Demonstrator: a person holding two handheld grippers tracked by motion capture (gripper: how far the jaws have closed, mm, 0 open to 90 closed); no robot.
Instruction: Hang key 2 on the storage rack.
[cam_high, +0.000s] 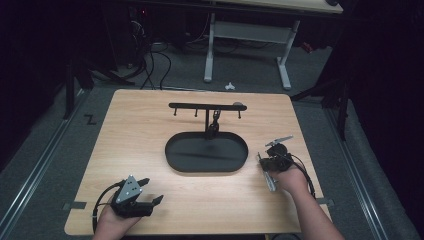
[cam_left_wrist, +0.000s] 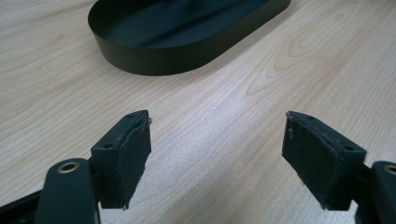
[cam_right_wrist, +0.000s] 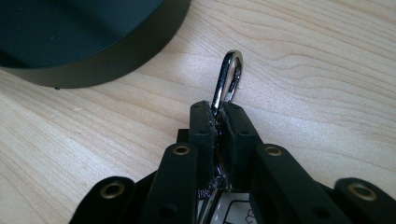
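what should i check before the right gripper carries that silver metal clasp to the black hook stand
1. Right gripper pinched on silver metal clasp: ok.
2. Clasp loop sticks out past the pads, free to hook: ok.
3. Black T-shaped hook stand has a bare peg: ok; one peg already carries a hanging item.
4. Left gripper open, apart from the black oval tray: ok.
5. Clasp lifted off the light wooden table: cannot tell.

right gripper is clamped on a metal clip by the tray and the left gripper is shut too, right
Not quite: the left gripper is open, jaws wide apart over bare table, as the left gripper view shows. The right gripper is indeed clamped on the metal clip by the tray.
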